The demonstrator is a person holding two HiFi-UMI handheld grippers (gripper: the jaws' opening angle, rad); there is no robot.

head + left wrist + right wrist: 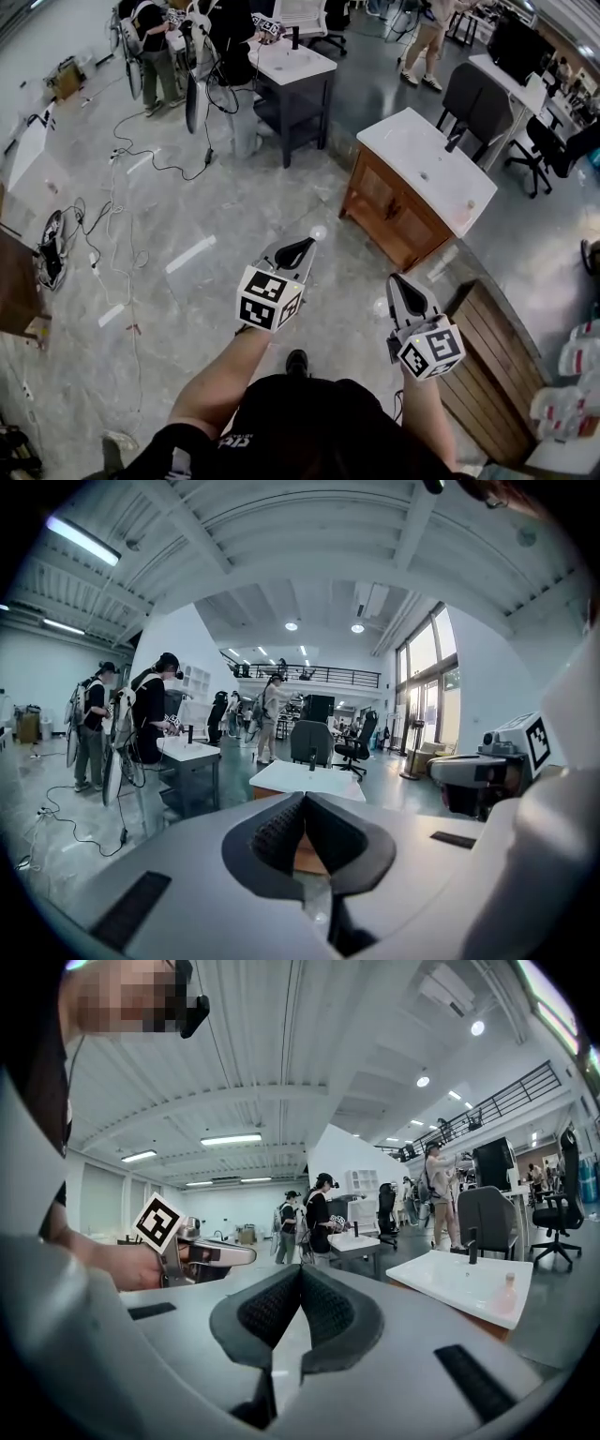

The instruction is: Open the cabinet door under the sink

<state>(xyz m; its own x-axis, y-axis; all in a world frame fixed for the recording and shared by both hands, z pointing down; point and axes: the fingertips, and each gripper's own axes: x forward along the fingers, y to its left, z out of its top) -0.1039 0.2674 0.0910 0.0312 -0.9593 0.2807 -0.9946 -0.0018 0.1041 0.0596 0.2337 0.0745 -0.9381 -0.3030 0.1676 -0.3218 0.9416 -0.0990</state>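
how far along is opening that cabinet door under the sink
Nothing is done yet: the brown wooden cabinet under the white sink top looks fully closed. In hand: nothing. The left gripper and right gripper are both shut and empty, short of the cabinet. Left to do: reach it, grip a door, pull it open.

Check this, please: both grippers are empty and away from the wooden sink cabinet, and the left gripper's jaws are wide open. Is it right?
One point is wrong: the left gripper has its jaws shut together, as the left gripper view shows. It and the right gripper are indeed empty and away from the wooden sink cabinet.
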